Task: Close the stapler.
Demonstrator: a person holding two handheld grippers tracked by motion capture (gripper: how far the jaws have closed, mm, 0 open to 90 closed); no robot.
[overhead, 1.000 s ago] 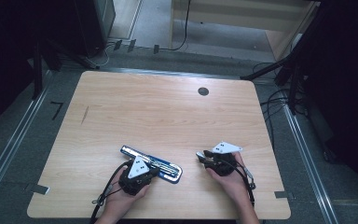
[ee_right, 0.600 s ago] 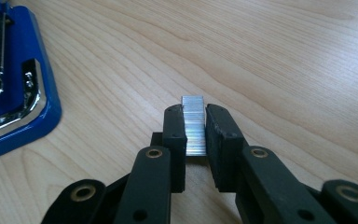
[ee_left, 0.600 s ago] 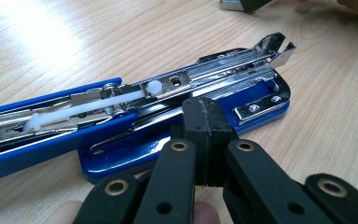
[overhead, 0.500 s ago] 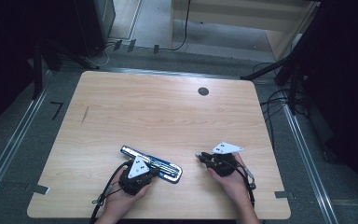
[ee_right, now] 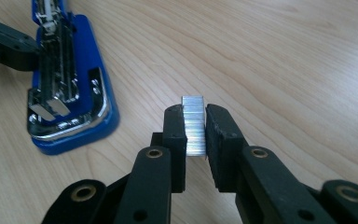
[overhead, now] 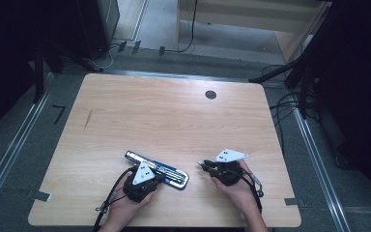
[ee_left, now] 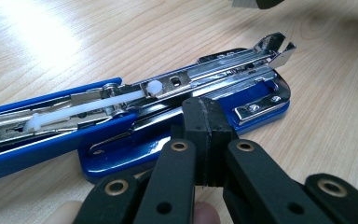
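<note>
Two hands come in from the near edge of the wooden table (overhead: 174, 116), each holding one gripper. The left gripper (overhead: 155, 178) sits at the near left, its jaws pressed together with nothing between them; in the left gripper view its closed tips rest right against the near side of the blue base of the stapler (ee_left: 177, 135). A fingertip shows just under the jaws at the bottom of that view.

The right gripper (ee_right: 196, 123) is at the near right, well apart from the left one. It pinches one strip of staples (ee_right: 194, 125), a small silver block held upright between the two pads, with its top edge sticking out just past the tips. The strip hangs just above the bare wood, to the right of the stapler's front end.

There is one stapler, blue with a chrome magazine, lying open on the table between the two grippers but closer to the left. Its top arm is swung back, so the staple channel and a white plastic pusher are exposed.

Farther off, one small dark round grommet (overhead: 210, 94) sits near the table's far edge. Beyond the table, cables (overhead: 290, 104) run across the grey floor.
</note>
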